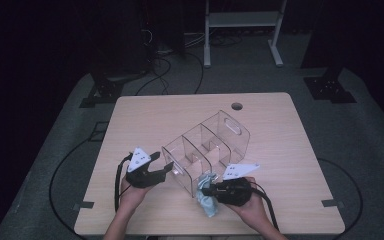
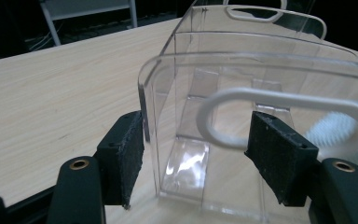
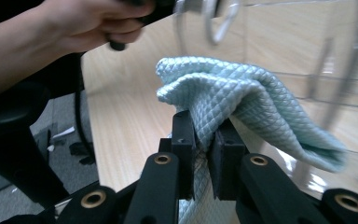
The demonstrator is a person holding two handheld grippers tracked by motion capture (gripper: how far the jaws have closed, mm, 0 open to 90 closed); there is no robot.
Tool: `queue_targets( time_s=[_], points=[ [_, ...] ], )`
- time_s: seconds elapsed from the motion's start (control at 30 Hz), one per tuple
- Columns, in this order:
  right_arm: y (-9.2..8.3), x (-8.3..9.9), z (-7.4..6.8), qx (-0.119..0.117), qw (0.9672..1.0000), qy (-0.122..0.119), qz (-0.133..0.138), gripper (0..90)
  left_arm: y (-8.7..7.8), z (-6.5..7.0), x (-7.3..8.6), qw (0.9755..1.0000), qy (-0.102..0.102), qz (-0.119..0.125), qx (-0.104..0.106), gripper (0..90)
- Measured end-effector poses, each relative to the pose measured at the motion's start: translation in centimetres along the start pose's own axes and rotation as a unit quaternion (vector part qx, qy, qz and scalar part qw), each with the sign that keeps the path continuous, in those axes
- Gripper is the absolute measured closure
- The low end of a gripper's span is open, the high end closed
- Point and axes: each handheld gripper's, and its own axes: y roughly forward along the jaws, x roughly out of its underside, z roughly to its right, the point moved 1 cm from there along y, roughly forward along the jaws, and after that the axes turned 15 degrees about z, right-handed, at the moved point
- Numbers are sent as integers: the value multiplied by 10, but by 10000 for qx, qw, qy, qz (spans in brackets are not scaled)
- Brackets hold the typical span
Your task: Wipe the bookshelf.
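Hanging pinched between the right tongs (image 3: 204, 140), the cloth (image 3: 242, 93) touches the organizer (image 1: 207, 150).

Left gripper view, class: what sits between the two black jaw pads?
The near end wall of the clear organizer with its white handle slot, between the open left gripper pads.

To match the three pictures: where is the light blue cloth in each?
High view: cloth at bottom centre, against the clear box's near end, in the right tongs.
Left gripper view: a blurred pale patch at the right edge, behind the box wall.
Right gripper view: centre, pinched between the jaws.
Shared landmark: the clear box.
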Motion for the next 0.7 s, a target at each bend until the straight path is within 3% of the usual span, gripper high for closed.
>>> queue_targets(
  time_s=[0.23,0.3,0.43,0.7],
  points=[
    [-23,-13,15,339,9991,36,249,813,-19,27,-6,9991,134,59,400,318],
    [-27,-22,19,519,9982,-99,298,813,-20,37,-8,9983,162,74,547,305],
    [-25,-31,24,661,9971,-217,297,813,-18,52,-9,9969,244,85,747,280],
    [-2,0,36,785,9967,-124,-147,813,-8,62,-5,9968,281,-17,747,270]
  ],
)
